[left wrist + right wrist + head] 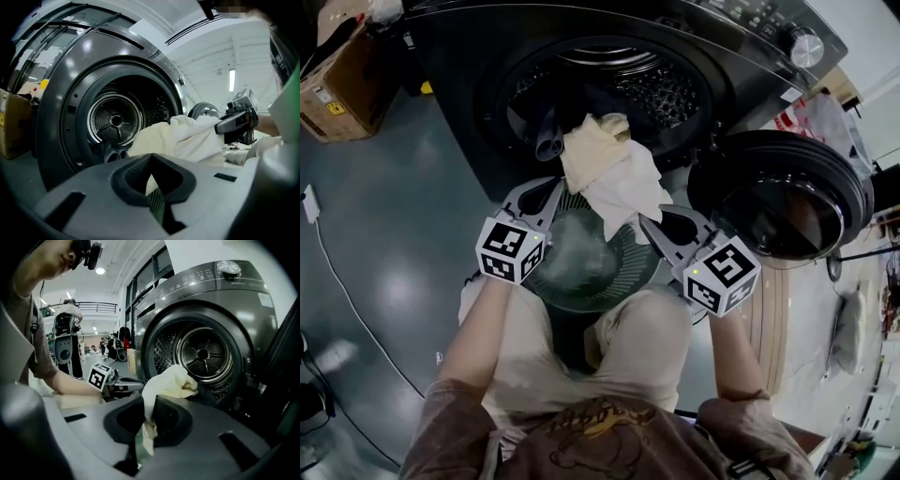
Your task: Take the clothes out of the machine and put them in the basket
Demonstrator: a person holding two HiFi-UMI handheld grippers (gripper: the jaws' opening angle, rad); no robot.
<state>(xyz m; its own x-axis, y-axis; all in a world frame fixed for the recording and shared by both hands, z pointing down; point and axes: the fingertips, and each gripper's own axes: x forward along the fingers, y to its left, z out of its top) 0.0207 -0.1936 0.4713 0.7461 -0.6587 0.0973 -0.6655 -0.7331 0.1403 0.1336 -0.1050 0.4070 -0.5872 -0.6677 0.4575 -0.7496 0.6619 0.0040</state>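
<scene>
the machine has its door open at right; a box stands at left. a dark garment lies in the drum mouth. the cream, crumpled cloth stretches from that mouth to above the green basket. the right gripper is clamped on it; the left gripper has its jaws together, tip at the cloth's edge.

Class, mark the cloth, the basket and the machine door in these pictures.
cloth (614, 178), head view, middle of the fabric.
basket (623, 265), head view, ribbed inner wall.
machine door (783, 211), head view, centre of the glass.
</scene>
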